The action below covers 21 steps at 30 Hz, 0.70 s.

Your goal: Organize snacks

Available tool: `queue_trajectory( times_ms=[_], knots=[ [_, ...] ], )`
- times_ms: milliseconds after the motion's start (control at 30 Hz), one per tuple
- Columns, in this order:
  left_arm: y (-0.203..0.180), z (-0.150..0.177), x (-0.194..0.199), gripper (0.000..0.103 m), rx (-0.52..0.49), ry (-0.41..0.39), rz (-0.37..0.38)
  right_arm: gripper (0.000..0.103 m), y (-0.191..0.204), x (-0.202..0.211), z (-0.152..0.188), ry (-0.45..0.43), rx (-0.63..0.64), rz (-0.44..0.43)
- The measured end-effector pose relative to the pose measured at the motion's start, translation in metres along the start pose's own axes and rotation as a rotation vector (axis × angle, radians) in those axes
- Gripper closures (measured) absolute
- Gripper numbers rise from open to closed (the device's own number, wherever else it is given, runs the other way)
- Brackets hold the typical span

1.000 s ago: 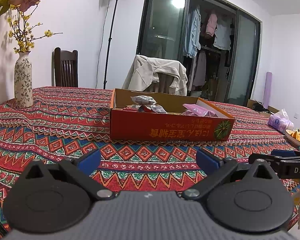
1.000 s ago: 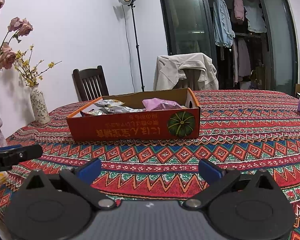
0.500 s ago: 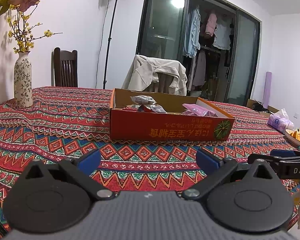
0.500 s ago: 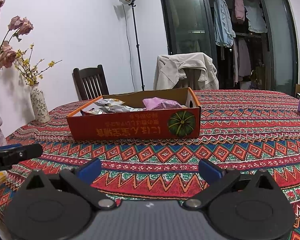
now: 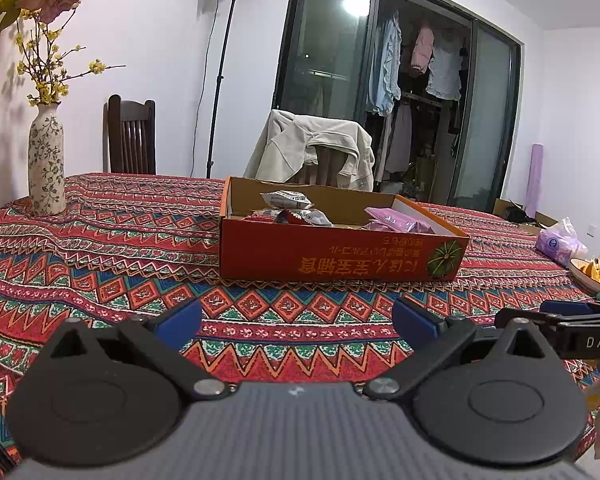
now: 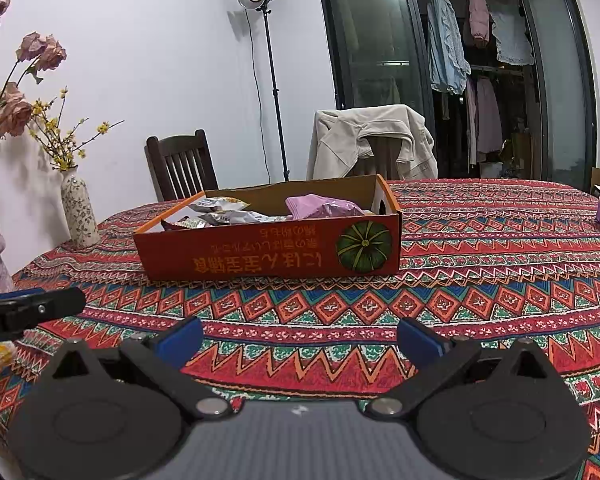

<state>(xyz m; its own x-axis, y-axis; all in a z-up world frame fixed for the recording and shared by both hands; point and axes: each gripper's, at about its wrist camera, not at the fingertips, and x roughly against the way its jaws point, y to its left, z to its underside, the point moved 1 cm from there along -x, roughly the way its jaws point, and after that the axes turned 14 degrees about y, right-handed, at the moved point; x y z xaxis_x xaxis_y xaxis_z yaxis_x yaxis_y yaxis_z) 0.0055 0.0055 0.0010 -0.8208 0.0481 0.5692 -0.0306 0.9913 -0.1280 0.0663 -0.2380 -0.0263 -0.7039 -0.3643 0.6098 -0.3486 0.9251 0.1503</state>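
An orange cardboard box (image 5: 340, 256) with a pumpkin picture stands on the patterned tablecloth, also in the right wrist view (image 6: 268, 252). Inside lie several snack packets: silver ones (image 5: 286, 200) (image 6: 220, 204) and a pink bag (image 5: 396, 220) (image 6: 320, 206). My left gripper (image 5: 296, 320) is open and empty, low over the table, well in front of the box. My right gripper (image 6: 300, 338) is open and empty, also in front of the box. Each gripper's body shows at the other view's edge.
A floral vase (image 5: 46, 172) with flowers stands at the table's left. A tissue pack (image 5: 558, 242) and a bowl of yellow pieces (image 5: 594, 274) sit at the right. Two chairs, one draped with a jacket (image 5: 312, 152), stand behind the table.
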Motion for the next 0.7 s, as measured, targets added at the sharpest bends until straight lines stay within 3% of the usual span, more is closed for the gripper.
queue_trajectory(
  times_ms=[700],
  knots=[
    [-0.0006,0.0018,0.0001,0.000,-0.002,-0.003,-0.002,0.000,-0.0001,-0.0007,0.0005,0.003,-0.001,0.000]
  ],
)
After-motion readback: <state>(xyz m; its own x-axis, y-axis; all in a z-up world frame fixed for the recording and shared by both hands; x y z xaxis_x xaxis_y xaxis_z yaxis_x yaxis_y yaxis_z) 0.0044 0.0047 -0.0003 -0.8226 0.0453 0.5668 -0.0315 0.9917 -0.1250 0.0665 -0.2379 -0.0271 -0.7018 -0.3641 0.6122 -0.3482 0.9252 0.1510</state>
